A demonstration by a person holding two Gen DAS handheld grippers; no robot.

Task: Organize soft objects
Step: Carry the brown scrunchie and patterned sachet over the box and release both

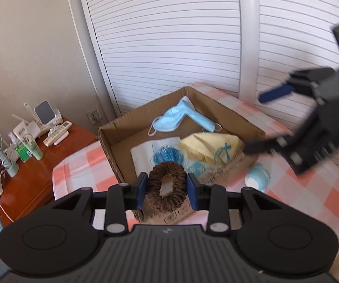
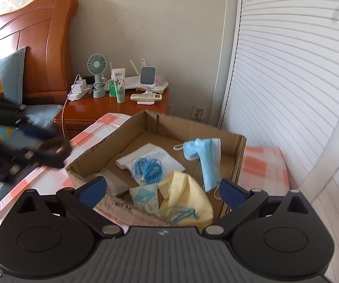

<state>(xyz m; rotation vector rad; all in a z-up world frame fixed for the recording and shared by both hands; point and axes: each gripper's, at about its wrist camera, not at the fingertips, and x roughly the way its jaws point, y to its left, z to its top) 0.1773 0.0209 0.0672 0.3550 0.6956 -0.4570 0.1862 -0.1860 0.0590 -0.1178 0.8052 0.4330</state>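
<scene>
Left wrist view showed the brown scrunchie point(image 1: 167, 189) pinched between the left gripper point(image 1: 167, 188) pads, held over the near wall of the cardboard box point(image 1: 230, 108) where face masks point(image 1: 181, 118) and a yellow cloth point(image 1: 209, 147) already lay. The right gripper point(image 2: 162, 192) hung empty, jaws spread wide. Carrying was the step; next it likely needed moving inward, then releasing

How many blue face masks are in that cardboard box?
2. Both face masks lie together at the cardboard box's far side: one crumpled, one draped beside it. More may hide beneath.
</scene>
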